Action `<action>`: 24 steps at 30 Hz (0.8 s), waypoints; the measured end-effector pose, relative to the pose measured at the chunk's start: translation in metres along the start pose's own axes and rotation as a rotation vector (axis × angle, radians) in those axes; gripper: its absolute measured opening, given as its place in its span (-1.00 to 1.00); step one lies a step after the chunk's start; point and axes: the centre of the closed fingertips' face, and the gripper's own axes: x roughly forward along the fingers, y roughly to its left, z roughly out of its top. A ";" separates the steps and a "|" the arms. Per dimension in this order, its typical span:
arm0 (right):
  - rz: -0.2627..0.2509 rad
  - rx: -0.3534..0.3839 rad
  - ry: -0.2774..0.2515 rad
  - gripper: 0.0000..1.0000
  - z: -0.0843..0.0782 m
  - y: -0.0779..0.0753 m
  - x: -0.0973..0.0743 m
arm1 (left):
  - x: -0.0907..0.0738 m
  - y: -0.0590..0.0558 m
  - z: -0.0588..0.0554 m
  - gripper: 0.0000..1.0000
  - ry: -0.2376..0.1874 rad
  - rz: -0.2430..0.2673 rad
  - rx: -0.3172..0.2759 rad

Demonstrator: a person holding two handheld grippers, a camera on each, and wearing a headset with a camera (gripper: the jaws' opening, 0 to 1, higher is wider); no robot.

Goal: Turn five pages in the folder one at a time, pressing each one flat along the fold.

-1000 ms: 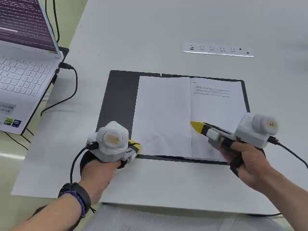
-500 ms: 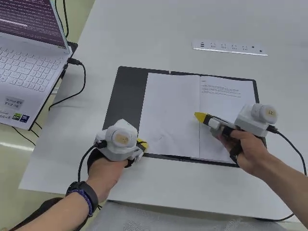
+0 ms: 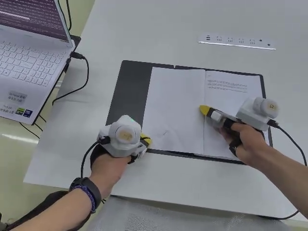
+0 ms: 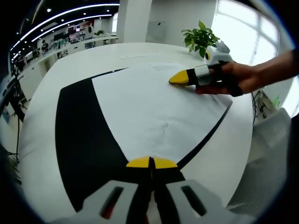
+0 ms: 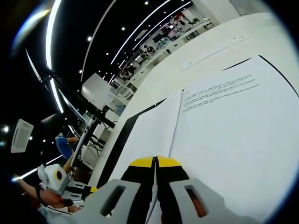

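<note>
The folder (image 3: 129, 91) lies open on the white table, its black inside cover bare at the left. A blank white page (image 3: 173, 106) lies turned to the left, and a page with a few printed lines (image 3: 233, 96) lies at the right. My right gripper (image 3: 204, 110) is shut, its yellow tips resting on the fold about halfway down; its own view shows the tips (image 5: 154, 161) on the crease. My left gripper (image 3: 144, 141) is shut, with its tips (image 4: 151, 162) at the folder's near edge by the blank page's lower left corner. The right gripper (image 4: 180, 77) also appears across the page.
An open laptop (image 3: 29, 48) stands at the far left with a black cable (image 3: 79, 82) running toward the folder. A white power strip (image 3: 238, 41) lies beyond the folder. The table's near edge (image 3: 192, 197) is close to the person. A potted plant (image 4: 200, 37) stands behind.
The camera has shifted, so the folder sits further right and higher in view. My right gripper has slid a little up the fold, away from the person. The left gripper holds its place.
</note>
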 end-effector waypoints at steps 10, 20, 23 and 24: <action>-0.018 0.044 -0.032 -1.00 0.011 0.006 0.006 | 0.002 0.000 0.000 -1.00 -0.002 -0.001 -0.006; -0.035 0.066 -0.046 -1.00 0.021 0.001 0.014 | 0.002 0.000 0.000 -1.00 -0.007 0.000 -0.012; -0.035 0.074 -0.050 -1.00 0.023 0.000 0.016 | 0.002 0.000 0.000 -1.00 -0.007 0.000 -0.015; -0.035 0.074 -0.049 -1.00 0.023 0.000 0.017 | 0.002 0.000 0.000 -1.00 -0.008 0.001 -0.014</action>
